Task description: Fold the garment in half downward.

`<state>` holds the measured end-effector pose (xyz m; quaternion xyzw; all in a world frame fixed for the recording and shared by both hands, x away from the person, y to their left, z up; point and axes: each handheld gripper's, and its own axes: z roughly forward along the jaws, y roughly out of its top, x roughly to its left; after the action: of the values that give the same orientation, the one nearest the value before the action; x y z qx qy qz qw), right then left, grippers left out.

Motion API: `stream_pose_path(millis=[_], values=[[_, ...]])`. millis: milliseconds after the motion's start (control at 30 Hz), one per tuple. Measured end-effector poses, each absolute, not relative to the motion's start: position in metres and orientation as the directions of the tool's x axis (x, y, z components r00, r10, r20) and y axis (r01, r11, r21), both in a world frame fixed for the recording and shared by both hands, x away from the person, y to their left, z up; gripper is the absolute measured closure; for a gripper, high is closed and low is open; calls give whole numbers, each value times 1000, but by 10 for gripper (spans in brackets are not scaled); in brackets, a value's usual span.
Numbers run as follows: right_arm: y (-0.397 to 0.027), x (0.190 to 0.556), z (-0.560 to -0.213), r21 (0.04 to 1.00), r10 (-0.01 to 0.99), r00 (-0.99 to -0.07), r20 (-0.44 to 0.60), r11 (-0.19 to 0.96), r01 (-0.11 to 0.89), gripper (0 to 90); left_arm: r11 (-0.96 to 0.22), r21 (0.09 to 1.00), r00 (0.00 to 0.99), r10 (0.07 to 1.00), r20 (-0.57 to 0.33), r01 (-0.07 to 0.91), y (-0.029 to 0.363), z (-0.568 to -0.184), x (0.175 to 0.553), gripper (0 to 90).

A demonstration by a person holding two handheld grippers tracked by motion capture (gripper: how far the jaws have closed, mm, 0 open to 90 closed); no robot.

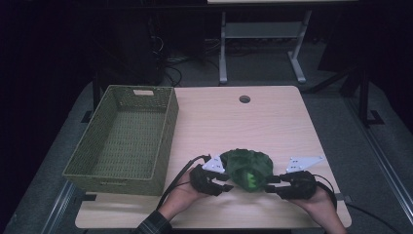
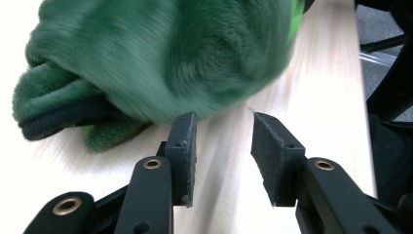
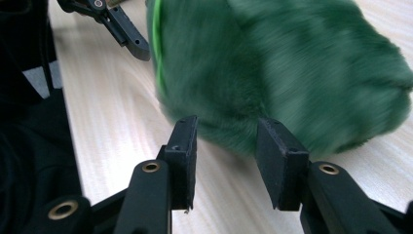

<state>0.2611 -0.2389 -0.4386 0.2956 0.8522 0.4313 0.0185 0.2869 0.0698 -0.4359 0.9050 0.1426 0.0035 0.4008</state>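
A bundled, dark green plush fabric item [image 1: 247, 168] with a bright green patch on its near side lies on the light wood-grain tabletop [image 1: 272, 122], close to the near edge and right of centre, well apart from the rim of the table. The left gripper [image 1: 225, 183] sits just beside the bundle on its left; the right gripper [image 1: 271, 184] sits just beside it on its right, so the bundle lies between the two. In the left gripper view, the left gripper [image 2: 223, 146] has its jaws partly open with bare tabletop between the pads; the plush bundle [image 2: 160, 53] lies just past the pad tips and is not clamped, and a darker ribbed hem shows at its lower left. In the right gripper view, the right gripper [image 3: 226, 146] likewise has its jaws partly open with nothing pressed between the pads; the plush bundle [image 3: 282, 68] lies directly beyond the tips, and whether the tips brush the pile cannot be told because of motion blur. One jaw of the left gripper shows at the upper left of that view, next to the bundle. An olive-green, rectangular woven basket [image 1: 165, 141] stands on the left part of the table, well apart from the bundle, with one corner overhanging the table's left edge. A round cable hole [image 1: 244, 99] is located near the far edge of the tabletop.
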Motion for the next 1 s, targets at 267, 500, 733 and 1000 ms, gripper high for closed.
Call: stream_pose_path(millis=[267,500,733,1000], values=[[-245,265,-422,780,550,-814,187,421,463,807,-590,771,957,279,-84,239,74,-415,292,790],[-233,285,-425,762,562,-813,151,458,458,898,-573,777,947,309,-91,261,57,-413,317,886],[-228,294,-443,715,560,-814,155,505,484,899,-637,712,937,339,-85,295,48,-441,331,895],[-226,297,-459,680,563,-807,178,522,514,899,-661,684,935,344,-90,309,45,-454,331,895]])
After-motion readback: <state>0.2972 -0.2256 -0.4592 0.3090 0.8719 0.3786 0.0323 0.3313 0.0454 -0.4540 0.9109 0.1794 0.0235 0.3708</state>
